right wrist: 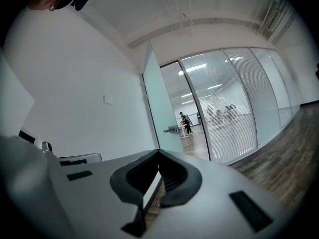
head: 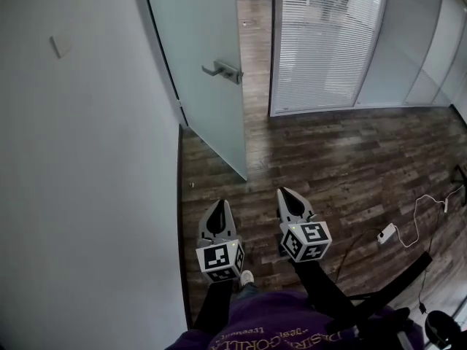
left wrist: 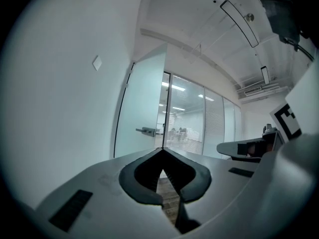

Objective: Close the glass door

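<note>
While the glass door [head: 208, 64] stands open, neither gripper touches it.

- Door: frosted leaf, swung out at an angle from the white wall [head: 87, 159], bottom corner over the wood floor [head: 328, 159].
- The lever handle [head: 222, 70] sits near the door's free edge, on the face turned toward the person.
- An open gap runs between that free edge and the glass partition with blinds [head: 325, 42] to the door's right.
- The left gripper [head: 219, 204] is short of the door and well apart from it, below the bottom corner in the head view, nose toward the door. Its fingers [left wrist: 134, 183] are closed tip to tip with nothing between them. Its own view has the door and handle ahead.
- The right gripper [head: 285, 193] is just beside the left one, on the side away from the door's wall. It is also short of the door and well apart from the handle. Its fingers [right wrist: 119, 180] have tips meeting and hold nothing.
- Through the gap past the door, the right gripper view shows people [right wrist: 185, 123] standing far off in the next room.
- A switch plate [head: 60, 46] is on the wall left of the door.
- A white charger with cable [head: 387, 233] lies on the floor, well right of the door.
</note>
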Demonstrator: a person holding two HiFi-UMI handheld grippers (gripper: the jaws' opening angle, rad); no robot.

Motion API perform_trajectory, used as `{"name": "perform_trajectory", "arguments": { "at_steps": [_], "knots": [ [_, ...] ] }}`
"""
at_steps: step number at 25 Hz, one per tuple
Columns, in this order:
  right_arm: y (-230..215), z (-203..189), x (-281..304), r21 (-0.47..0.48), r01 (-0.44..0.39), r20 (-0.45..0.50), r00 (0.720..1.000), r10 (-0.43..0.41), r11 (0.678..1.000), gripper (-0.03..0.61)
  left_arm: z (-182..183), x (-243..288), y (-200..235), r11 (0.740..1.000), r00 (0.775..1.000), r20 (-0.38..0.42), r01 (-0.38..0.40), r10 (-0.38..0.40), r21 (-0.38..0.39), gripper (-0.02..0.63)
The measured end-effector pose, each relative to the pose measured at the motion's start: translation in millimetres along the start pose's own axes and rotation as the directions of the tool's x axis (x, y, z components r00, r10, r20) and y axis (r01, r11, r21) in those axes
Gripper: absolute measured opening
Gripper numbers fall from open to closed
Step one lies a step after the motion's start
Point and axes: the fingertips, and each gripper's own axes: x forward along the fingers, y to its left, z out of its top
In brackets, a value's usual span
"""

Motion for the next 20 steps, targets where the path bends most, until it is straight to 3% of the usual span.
{"name": "perform_trajectory", "arguments": {
  "at_steps": [7, 14, 20],
  "knots": [
    [4, 4, 39, -0.006, 0.039, 0.008, 0.999, -0.039, 0.999, -0.003, 4, 33, 28, 0.999, 0.999, -0.008, 0.033, -0.033, -0.014, 0.000],
    [-14, -3, 58, -0.003, 0.086, -0.006, 0.996, -0.086, 0.996, -0.003, -14, 62, 29, 0.997, 0.997, -0.035, 0.070, -0.071, -0.034, 0.000],
    [-32, -1, 100, -0.006, 0.074, -0.013, 0.997, -0.074, 0.997, -0.003, -15, 101, 43, 0.998, 0.998, -0.039, 0.050, -0.052, -0.045, 0.000]
  ]
}}
